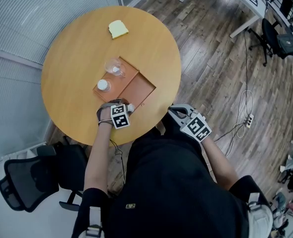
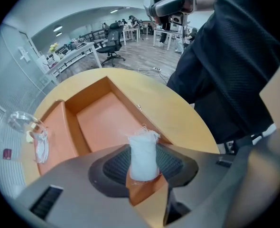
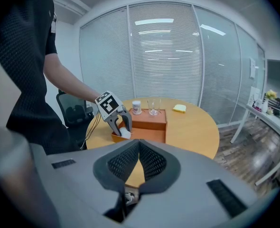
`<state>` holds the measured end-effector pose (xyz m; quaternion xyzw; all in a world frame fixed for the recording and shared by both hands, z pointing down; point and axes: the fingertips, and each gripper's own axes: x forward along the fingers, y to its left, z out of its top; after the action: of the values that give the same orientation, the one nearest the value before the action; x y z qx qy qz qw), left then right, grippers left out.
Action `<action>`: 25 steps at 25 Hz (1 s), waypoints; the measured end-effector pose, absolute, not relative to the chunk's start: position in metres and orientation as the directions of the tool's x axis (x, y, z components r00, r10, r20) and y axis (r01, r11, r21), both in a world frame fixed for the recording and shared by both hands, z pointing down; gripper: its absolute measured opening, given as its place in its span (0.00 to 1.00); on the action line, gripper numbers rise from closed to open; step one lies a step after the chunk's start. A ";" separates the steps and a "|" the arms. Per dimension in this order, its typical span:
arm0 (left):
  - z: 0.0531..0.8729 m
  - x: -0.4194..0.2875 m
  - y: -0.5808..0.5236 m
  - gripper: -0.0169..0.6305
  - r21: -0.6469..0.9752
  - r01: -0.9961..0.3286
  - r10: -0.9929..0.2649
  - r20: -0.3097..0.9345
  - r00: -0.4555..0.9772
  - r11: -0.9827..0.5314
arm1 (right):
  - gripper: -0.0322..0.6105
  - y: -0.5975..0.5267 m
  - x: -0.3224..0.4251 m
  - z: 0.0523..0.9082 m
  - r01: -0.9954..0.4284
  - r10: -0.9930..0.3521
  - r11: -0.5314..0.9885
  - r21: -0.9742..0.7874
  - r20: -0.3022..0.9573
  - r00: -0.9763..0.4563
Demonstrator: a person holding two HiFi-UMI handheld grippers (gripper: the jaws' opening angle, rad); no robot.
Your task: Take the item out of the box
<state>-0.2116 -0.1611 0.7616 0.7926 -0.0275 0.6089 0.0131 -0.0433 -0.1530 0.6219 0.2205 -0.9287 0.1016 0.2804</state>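
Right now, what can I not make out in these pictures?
Head view: the white roll, mostly covered by the left gripper.
Left gripper view: the roll's lower end, hidden behind the gripper body; contact with the box unclear.
Head view: print on the small white container, too small.

- The round pale-wood table (image 1: pixel 72 53) has a smooth top with a faint sheen.
- The shallow orange-brown box (image 1: pixel 141 90) looks matt, like card or board; I cannot tell which.
- The white fibrous roll (image 2: pixel 143 156) is soft and fuzzy, with frayed threads at its top.
- The left gripper (image 2: pixel 144 165) has a matt grey plastic shell, and its dark pads (image 2: pixel 112 167) have a meshed texture.
- The clear drinking glass (image 1: pixel 114 67) is glossy.
- The grey-brown plank floor (image 1: pixel 211 58) shows wood grain.
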 end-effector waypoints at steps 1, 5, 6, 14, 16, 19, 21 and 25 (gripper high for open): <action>0.757 -0.210 -0.164 0.29 -0.017 -0.086 -0.041 0.959 0.279 -0.996 | 0.06 -0.153 -0.043 0.621 -0.466 -0.353 0.882 -0.064 0.564 -0.746; 0.739 -0.203 -0.173 0.29 -0.023 -0.210 -0.100 0.925 0.367 -0.978 | 0.06 -0.153 -0.045 0.619 -0.464 -0.348 0.882 -0.077 0.556 -0.754; 0.734 -0.201 -0.176 0.29 -0.028 -0.233 -0.119 0.916 0.384 -0.972 | 0.06 -0.152 -0.046 0.619 -0.463 -0.346 0.882 -0.084 0.553 -0.758; 0.693 -0.192 -0.187 0.29 -0.053 -0.400 -0.262 0.831 0.490 -0.915 | 0.06 -0.151 -0.055 0.619 -0.444 -0.329 0.892 -0.088 0.547 -0.770; 0.685 -0.190 -0.183 0.29 -0.044 -0.430 -0.282 0.814 0.508 -0.902 | 0.06 -0.152 -0.056 0.617 -0.442 -0.330 0.893 -0.086 0.543 -0.772; 0.677 -0.187 -0.174 0.29 -0.015 -0.468 -0.298 0.788 0.538 -0.884 | 0.06 -0.154 -0.057 0.614 -0.439 -0.332 0.895 -0.082 0.536 -0.776; 0.667 -0.186 -0.169 0.29 0.023 -0.510 -0.323 0.749 0.579 -0.860 | 0.06 -0.155 -0.059 0.612 -0.434 -0.331 0.898 -0.076 0.533 -0.779; 0.646 -0.184 -0.164 0.29 0.088 -0.580 -0.388 0.662 0.642 -0.810 | 0.06 -0.154 -0.059 0.609 -0.424 -0.329 0.904 -0.061 0.534 -0.779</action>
<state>-0.1843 -0.1644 0.6461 0.8939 -0.2706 0.3256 0.1475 -0.0594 -0.1541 0.6088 0.2006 -0.9388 0.0891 0.2653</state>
